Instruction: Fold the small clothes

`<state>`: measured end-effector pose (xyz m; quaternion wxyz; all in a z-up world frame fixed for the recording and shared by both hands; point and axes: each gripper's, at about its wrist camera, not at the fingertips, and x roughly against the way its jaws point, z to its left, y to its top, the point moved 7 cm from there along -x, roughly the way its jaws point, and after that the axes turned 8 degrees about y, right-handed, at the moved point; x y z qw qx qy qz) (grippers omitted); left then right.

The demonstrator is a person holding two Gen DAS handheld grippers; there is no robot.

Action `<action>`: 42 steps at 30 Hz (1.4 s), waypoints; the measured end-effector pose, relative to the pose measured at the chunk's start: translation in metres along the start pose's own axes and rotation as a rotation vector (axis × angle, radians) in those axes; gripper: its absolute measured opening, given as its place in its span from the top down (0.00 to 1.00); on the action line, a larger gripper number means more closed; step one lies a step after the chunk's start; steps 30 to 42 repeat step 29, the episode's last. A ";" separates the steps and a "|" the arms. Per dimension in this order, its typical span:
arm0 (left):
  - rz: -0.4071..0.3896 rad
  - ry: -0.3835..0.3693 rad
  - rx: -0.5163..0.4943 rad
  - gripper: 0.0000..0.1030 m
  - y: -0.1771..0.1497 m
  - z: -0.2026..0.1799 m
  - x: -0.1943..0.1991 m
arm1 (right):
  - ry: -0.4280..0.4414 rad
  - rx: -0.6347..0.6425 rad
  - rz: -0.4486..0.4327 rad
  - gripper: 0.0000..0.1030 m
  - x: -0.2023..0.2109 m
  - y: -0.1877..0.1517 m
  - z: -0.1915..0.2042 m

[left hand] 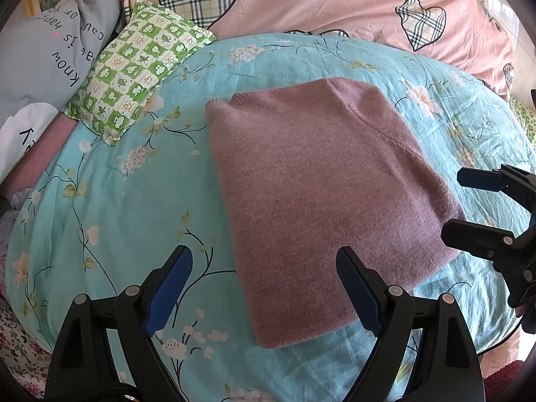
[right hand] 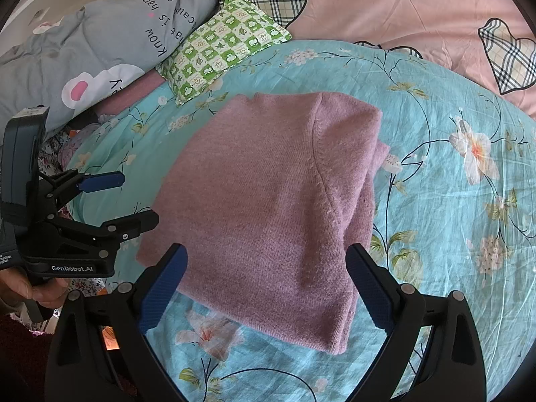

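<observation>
A mauve knitted sweater [left hand: 318, 197] [right hand: 268, 197] lies folded into a thick rectangle on the turquoise floral sheet [left hand: 134, 207] [right hand: 452, 201]. My left gripper [left hand: 264, 288] hovers open over the sweater's near left corner, nothing between its blue pads. It shows again in the right wrist view as the left gripper [right hand: 134, 197], off the sweater's left edge. My right gripper [right hand: 264, 288] is open above the sweater's near edge, holding nothing. In the left wrist view the right gripper [left hand: 452, 201] sits open at the sweater's right edge.
A green checked small pillow [left hand: 137, 70] [right hand: 221, 47] lies at the far left of the sheet. A grey lettered quilt [left hand: 43, 57] [right hand: 100, 40] is bunched beyond it. A pink duvet with plaid hearts [left hand: 335, 3] [right hand: 402, 10] covers the back. A hand [right hand: 37, 291] holds the left gripper's handle.
</observation>
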<state>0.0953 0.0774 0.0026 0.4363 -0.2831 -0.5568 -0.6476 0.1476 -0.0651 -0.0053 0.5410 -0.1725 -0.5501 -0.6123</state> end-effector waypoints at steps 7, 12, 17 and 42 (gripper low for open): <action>0.003 -0.003 0.001 0.14 0.001 0.001 -0.001 | 0.000 -0.004 -0.002 0.07 0.000 0.000 0.000; 0.005 -0.002 0.003 0.14 0.001 0.003 -0.003 | 0.001 -0.005 -0.002 0.07 -0.001 0.001 -0.001; 0.008 -0.001 0.006 0.14 0.002 0.004 -0.005 | 0.002 -0.009 -0.001 0.07 -0.002 0.001 -0.003; 0.011 0.007 0.023 0.14 0.007 0.011 -0.008 | 0.001 -0.021 -0.006 0.07 -0.003 0.003 -0.008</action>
